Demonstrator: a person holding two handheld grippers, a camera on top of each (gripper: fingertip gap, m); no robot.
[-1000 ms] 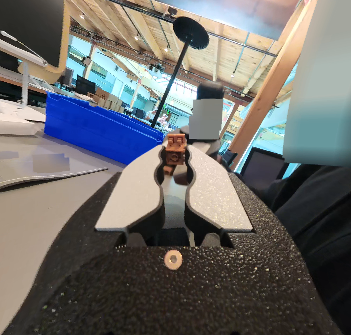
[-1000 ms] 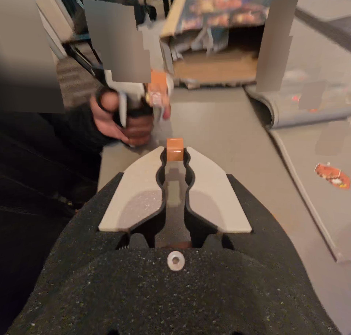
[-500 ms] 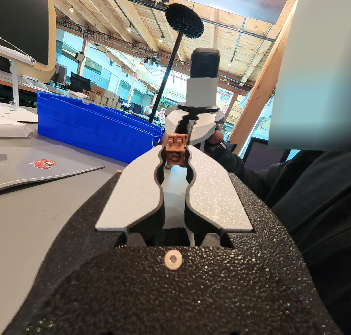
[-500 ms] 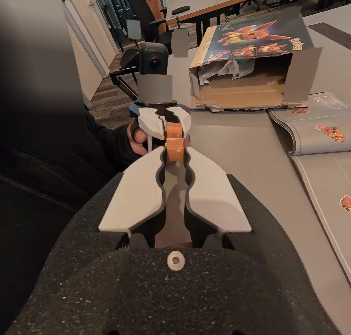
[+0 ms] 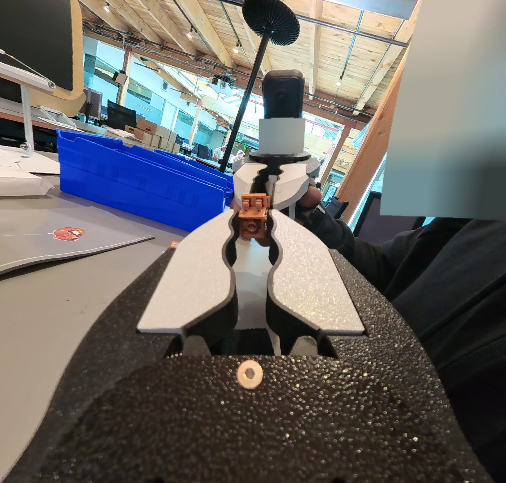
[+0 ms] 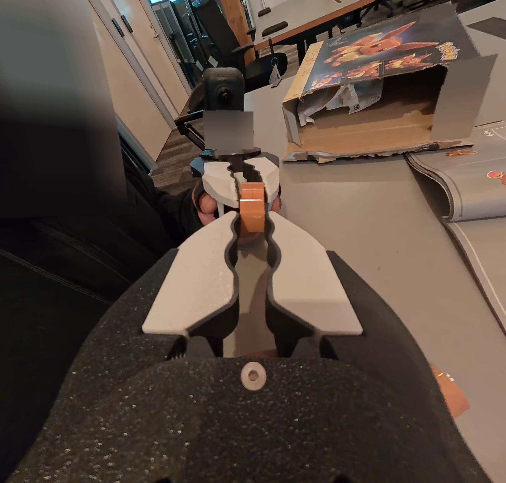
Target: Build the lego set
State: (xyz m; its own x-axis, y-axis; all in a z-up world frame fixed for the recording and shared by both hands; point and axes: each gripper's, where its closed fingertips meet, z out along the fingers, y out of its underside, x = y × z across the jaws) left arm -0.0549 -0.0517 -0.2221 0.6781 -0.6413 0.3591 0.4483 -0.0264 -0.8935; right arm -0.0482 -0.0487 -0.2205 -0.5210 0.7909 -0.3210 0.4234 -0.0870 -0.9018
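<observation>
The left gripper (image 5: 253, 217) is pinching a brown toy-brick assembly (image 5: 252, 223) at its fingertips, both pads pressing on the sides of the piece, whose studded face is turning toward the camera. The right gripper (image 6: 252, 217) is clamping an orange toy brick (image 6: 252, 219) between its pads in the same manner. The two grippers are facing each other head-on above the grey table (image 6: 356, 223), tips nearly meeting, so that the two brick pieces are sitting directly against or just beside one another; actual contact between them cannot be confirmed. A hand (image 6: 205, 204) in a dark sleeve is gripping the opposite tool in each view. On the table, a blue plastic bin (image 5: 137, 182) is standing behind the left gripper, an open instruction booklet (image 6: 471, 195) is lying to the right, and a torn cardboard box (image 6: 369, 108) is lying on its side beyond.
</observation>
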